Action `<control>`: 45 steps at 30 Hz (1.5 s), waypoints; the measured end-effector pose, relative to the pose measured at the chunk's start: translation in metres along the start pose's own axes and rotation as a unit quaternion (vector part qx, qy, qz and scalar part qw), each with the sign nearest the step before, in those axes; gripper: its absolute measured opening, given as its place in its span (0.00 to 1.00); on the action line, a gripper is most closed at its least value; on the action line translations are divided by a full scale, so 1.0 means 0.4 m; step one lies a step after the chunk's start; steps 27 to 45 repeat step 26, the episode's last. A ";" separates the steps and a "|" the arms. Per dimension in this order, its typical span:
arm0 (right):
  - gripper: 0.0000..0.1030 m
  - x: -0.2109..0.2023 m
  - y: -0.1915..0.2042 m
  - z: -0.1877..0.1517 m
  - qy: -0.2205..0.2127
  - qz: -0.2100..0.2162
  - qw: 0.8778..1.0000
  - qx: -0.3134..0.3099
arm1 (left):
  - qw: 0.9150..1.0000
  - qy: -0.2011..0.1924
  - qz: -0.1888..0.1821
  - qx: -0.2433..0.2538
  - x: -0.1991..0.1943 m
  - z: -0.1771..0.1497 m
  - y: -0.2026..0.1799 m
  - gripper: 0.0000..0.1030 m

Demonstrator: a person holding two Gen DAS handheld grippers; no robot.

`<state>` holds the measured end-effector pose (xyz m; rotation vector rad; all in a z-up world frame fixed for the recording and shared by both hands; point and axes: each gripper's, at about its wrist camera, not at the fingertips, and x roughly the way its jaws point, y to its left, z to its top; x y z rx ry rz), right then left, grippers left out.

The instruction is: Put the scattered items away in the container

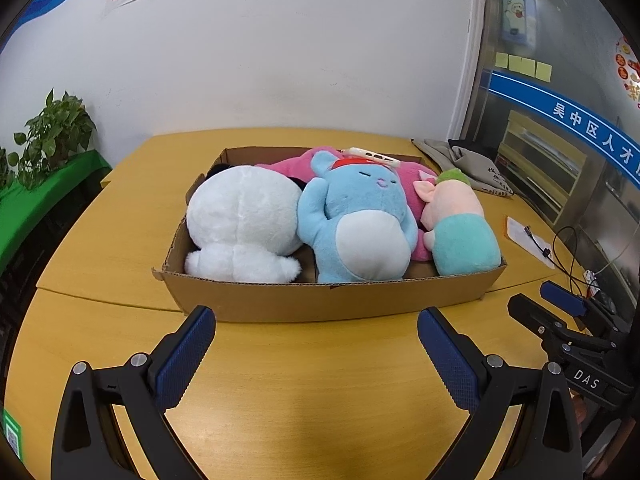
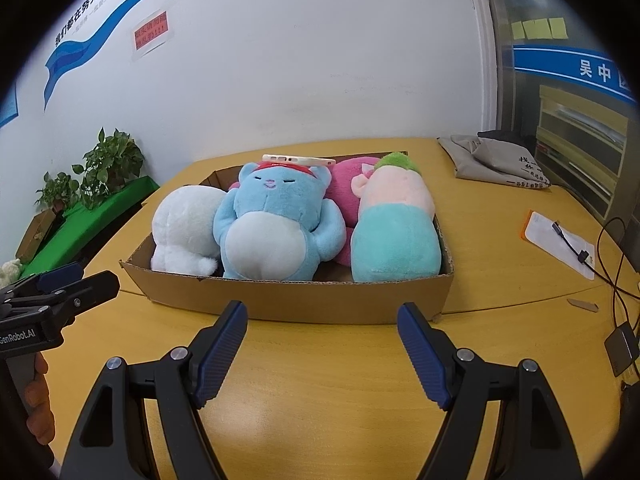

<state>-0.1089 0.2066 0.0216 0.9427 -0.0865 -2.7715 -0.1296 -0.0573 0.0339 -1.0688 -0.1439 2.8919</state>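
From the left wrist, the left gripper [image 1: 316, 334] hangs with jaws spread and empty over the table [image 1: 312, 392], just near of the cardboard box [image 1: 320, 300] holding a white plush [image 1: 244, 224], blue plush [image 1: 360, 216] and pink-and-teal plush [image 1: 460, 224]. From the right wrist, the right gripper [image 2: 322, 334] likewise gapes empty before the box.

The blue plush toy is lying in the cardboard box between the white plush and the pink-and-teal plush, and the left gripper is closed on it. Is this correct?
Not quite. The blue plush toy does lie in the cardboard box between the white plush and the pink-and-teal plush, but the left gripper is open and empty, short of the box, as the left wrist view shows.
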 end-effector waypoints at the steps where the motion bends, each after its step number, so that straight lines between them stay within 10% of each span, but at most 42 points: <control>1: 0.75 0.003 0.005 0.001 0.001 0.001 1.000 -0.003 | 1.000 0.000 0.003 -0.001 0.002 -0.001 0.006 0.99; 45: 0.75 0.050 0.019 -0.003 0.013 -0.003 1.000 -0.024 | 1.000 0.010 -0.004 0.001 0.045 -0.009 0.016 1.00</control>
